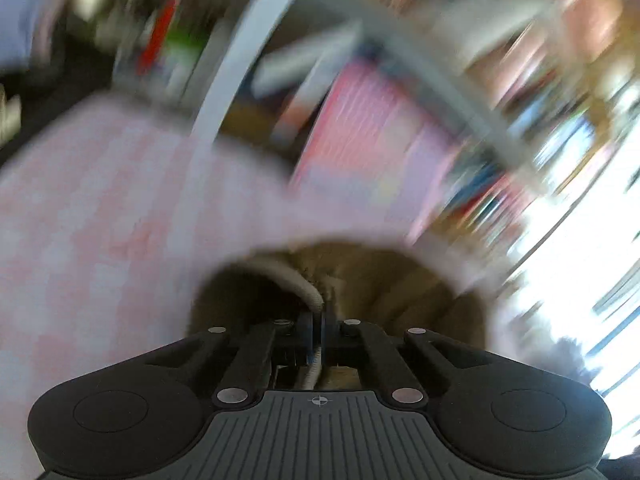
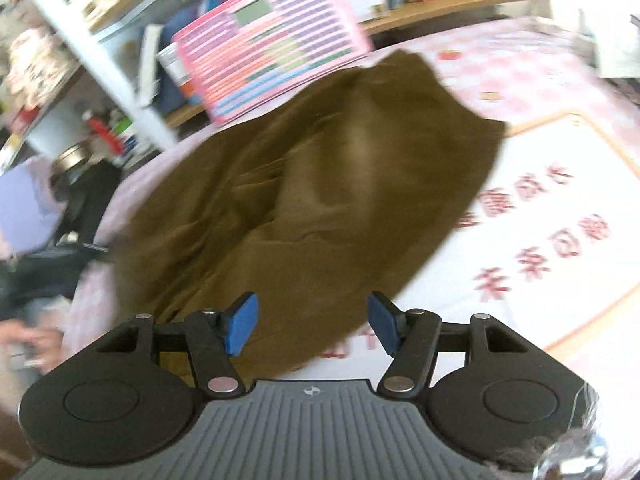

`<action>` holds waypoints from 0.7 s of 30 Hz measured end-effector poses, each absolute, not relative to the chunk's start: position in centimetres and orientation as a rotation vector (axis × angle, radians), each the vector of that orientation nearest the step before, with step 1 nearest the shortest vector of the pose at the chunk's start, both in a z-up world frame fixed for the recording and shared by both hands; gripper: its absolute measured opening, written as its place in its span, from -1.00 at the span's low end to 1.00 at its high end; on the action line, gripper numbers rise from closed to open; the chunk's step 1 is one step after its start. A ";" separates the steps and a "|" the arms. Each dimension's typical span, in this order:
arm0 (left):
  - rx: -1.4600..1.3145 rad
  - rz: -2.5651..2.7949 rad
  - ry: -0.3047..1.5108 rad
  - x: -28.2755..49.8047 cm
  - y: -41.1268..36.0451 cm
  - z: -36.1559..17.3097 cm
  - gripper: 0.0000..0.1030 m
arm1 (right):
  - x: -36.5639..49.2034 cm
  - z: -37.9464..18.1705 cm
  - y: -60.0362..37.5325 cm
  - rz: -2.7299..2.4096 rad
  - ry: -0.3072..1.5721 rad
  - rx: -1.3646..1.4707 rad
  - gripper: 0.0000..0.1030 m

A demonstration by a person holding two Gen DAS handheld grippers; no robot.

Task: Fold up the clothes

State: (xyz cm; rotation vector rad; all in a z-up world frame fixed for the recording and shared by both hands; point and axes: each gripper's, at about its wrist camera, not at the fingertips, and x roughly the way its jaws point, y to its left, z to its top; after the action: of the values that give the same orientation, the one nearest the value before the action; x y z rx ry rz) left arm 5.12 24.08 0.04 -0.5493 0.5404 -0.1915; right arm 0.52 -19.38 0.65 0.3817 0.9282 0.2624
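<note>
- Blue pads of the right gripper sit nearest the lens, spread wide with nothing between them, hovering over the near edge of the brown garment.
- Left gripper has its fingers pressed together on a bunched fold of the same brown garment, with a pale cord running down between them.
- Pink checked cloth covers the surface under the garment; red printed characters lie just right of it.
- Behind stand shelves of books and a pink striped board leaning against them, its lower edge hidden by the garment's far end.
- At the left edge, a dark bag sits near the cloth.
- Seen from the right wrist, the garment's long axis runs from near left to far right, its far end nearly square.
- Left wrist view is heavily blurred.
</note>
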 end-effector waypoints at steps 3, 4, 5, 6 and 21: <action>-0.571 -0.184 0.554 5.2 24.7 -0.6 -0.96 | 0.5 0.5 -20.1 0.219 0.920 0.403 0.15; -0.578 -0.178 0.570 5.1 25.0 -1.0 -0.96 | 0.7 0.3 -19.9 0.212 0.919 0.405 0.15; -0.586 -0.172 0.586 5.0 25.2 -1.5 -0.96 | 0.9 0.2 -19.8 0.215 0.921 0.398 0.15; -0.593 -0.166 0.602 4.9 25.5 -2.0 -0.94 | 1.0 0.1 -19.7 0.219 0.924 0.391 0.15; -0.696 -0.109 0.802 2.2 26.7 -7.5 -0.56 | 1.5 -0.8 -18.3 0.242 0.948 0.391 0.14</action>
State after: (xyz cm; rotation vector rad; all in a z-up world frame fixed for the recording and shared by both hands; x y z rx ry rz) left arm 2.25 26.68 -7.46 -0.6958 0.8017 -0.1093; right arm 1.55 -18.29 -0.76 0.3915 0.9484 0.2419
